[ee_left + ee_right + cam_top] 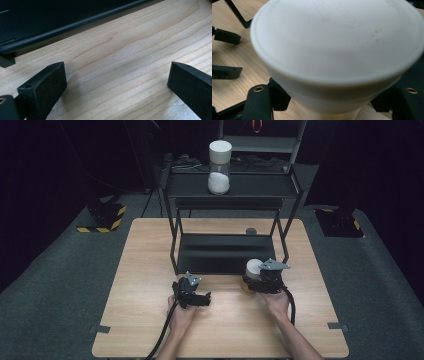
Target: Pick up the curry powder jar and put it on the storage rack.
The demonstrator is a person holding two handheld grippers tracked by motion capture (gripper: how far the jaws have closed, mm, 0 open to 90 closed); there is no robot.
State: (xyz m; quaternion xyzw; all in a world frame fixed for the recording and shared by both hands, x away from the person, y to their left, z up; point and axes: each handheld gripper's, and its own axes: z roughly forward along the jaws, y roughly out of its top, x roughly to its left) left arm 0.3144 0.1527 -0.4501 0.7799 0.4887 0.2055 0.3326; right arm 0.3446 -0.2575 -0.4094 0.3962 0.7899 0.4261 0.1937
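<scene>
A jar with a white lid (254, 267) and an orange lower part stands near the front right leg of the black shelf rack (225, 252). My right gripper (260, 281) is shut on it, and its white lid (337, 45) looms over the right gripper (329, 101), whose jaws press the jar's body from both sides. My left gripper (199, 298) hovers low over the wooden table (150, 265), left of the jar. Its jaws stand wide apart over bare wood, so the left gripper (115, 82) is open with nothing in it.
A second jar (219, 167) with a white lid and white contents stands on the rack's upper shelf. The rack's lower shelf (225, 251) lies just behind both grippers; its front rail (75, 25) is close ahead of the left gripper. A small dark disc (251, 231) lies behind the rack.
</scene>
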